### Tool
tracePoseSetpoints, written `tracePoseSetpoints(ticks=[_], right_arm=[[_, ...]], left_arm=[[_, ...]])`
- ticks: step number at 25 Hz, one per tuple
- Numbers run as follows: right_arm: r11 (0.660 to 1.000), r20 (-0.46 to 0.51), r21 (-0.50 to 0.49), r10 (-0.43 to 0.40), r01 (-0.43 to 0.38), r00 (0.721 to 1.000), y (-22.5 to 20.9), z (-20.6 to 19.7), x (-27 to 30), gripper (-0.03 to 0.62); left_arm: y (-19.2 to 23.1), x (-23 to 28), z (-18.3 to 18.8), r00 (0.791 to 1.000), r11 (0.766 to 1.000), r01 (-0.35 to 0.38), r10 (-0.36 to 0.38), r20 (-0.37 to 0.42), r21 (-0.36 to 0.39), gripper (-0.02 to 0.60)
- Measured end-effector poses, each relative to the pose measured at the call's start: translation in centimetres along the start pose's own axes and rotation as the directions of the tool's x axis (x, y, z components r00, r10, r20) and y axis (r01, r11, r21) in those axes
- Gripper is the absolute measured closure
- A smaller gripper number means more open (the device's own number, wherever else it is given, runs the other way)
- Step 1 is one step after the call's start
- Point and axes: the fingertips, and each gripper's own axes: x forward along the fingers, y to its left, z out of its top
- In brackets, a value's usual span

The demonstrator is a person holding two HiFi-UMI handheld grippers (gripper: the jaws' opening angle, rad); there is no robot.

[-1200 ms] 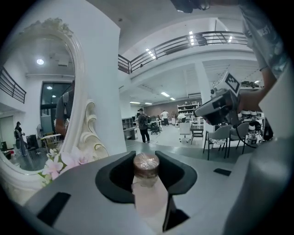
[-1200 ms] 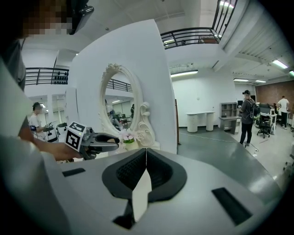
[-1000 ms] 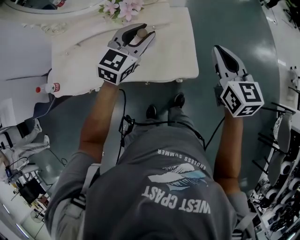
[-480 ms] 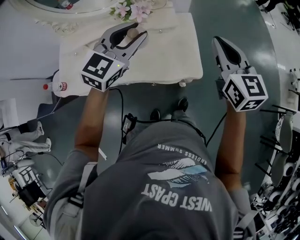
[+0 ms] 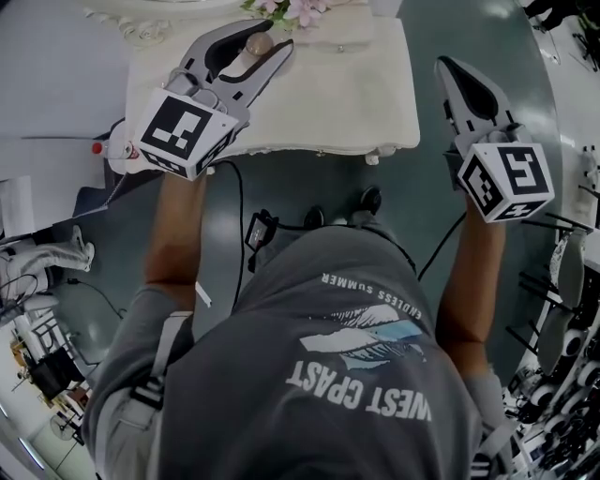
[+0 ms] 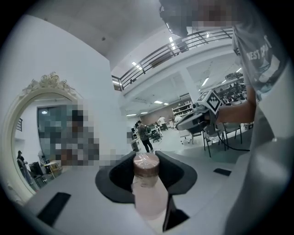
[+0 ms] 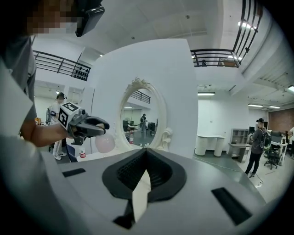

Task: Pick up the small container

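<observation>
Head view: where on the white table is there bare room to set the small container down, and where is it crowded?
The free patch is the right half of the table, bordered by the flowers behind, the left tool holding the small container, and the front and right edges. The back left, by the mirror frame, is crowded.

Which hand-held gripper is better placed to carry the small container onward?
Left: the left hand-held gripper is shut on the container; the right hand-held gripper is shut and empty.
</observation>
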Motion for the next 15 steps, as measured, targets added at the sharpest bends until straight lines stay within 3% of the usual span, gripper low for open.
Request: tracePoseSetpoints(ticks=[15], right_arm=[[0.999,-0.019,-0.025,0.031,-0.031,0.999,2.6,0.7,1.3,0.569]], left_arm=[[0.9,-3.1,-1.4,1.000,1.000,-0.024,0.024,-0.002,-0.018,0.439]])
